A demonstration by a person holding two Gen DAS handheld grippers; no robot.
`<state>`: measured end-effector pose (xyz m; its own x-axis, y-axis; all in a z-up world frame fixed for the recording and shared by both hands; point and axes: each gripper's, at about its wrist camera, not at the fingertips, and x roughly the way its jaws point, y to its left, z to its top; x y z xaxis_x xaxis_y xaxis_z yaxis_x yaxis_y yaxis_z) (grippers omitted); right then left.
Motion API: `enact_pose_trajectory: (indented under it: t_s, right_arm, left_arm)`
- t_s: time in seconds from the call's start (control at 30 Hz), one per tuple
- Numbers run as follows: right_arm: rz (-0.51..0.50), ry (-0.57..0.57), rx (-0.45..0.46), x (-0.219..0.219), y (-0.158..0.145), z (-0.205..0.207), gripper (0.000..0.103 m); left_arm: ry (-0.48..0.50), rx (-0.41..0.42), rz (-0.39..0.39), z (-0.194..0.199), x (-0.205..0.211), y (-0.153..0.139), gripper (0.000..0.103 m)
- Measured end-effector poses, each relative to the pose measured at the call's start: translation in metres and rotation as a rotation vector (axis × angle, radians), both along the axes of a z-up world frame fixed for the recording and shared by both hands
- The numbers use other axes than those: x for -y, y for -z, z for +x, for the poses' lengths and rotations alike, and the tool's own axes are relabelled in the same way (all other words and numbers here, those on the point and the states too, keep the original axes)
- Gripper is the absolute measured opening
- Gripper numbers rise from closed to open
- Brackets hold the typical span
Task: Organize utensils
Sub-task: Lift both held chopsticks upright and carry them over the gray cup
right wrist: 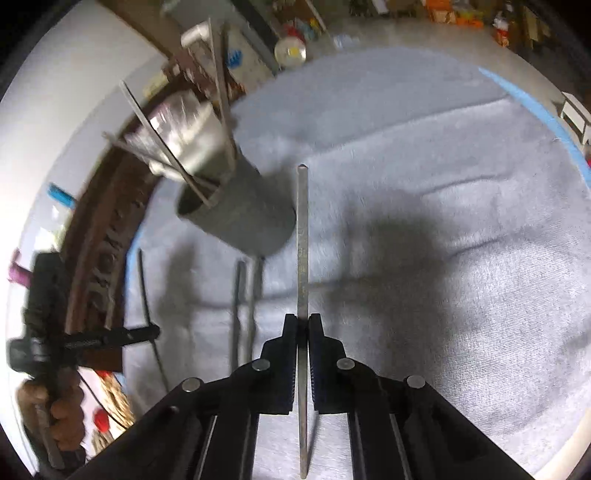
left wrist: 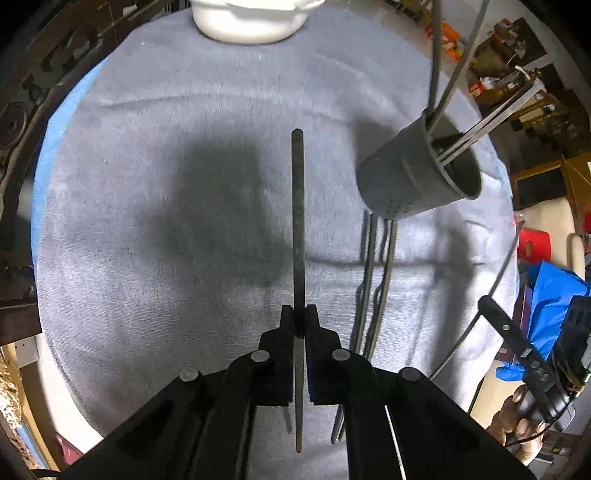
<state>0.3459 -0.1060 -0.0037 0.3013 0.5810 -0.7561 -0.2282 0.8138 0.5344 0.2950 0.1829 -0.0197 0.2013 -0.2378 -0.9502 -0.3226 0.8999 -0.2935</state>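
My left gripper (left wrist: 300, 314) is shut on a thin dark utensil (left wrist: 297, 206) that points straight ahead above the grey cloth (left wrist: 166, 110). In the right wrist view, my right gripper (right wrist: 303, 319) is shut on a slim silver utensil (right wrist: 303, 236), also held off the cloth. A grey holder cup (left wrist: 421, 170) with several utensils standing in it sits at the right of the left wrist view; the same cup (right wrist: 236, 214) shows to the left of the silver utensil. Two more utensils (left wrist: 373, 280) lie side by side on the cloth below the cup.
A white bowl (left wrist: 251, 18) sits at the cloth's far edge. A dark carved table rim (right wrist: 107, 258) runs round the cloth. Each view catches the other gripper at its side, held by a hand (right wrist: 62, 413). Room clutter lies beyond the table.
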Motion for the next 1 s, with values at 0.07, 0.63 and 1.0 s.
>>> enact_pose_trajectory:
  t_s: [0.07, 0.63, 1.0]
  right_arm:
    - [0.102, 0.018, 0.028, 0.009, -0.004, -0.005, 0.007]
    - [0.161, 0.154, 0.258, 0.026, -0.069, -0.002, 0.007]
    - [0.248, 0.334, 0.446, 0.017, -0.126, 0.047, 0.007]
  left_arm:
    - [-0.001, 0.02, -0.003, -0.01, 0.004, -0.007, 0.005]
    - [-0.109, 0.284, -0.016, -0.002, -0.009, -0.093, 0.005]
    - [-0.269, 0.588, -0.014, 0.022, -0.014, -0.158, 0.005]
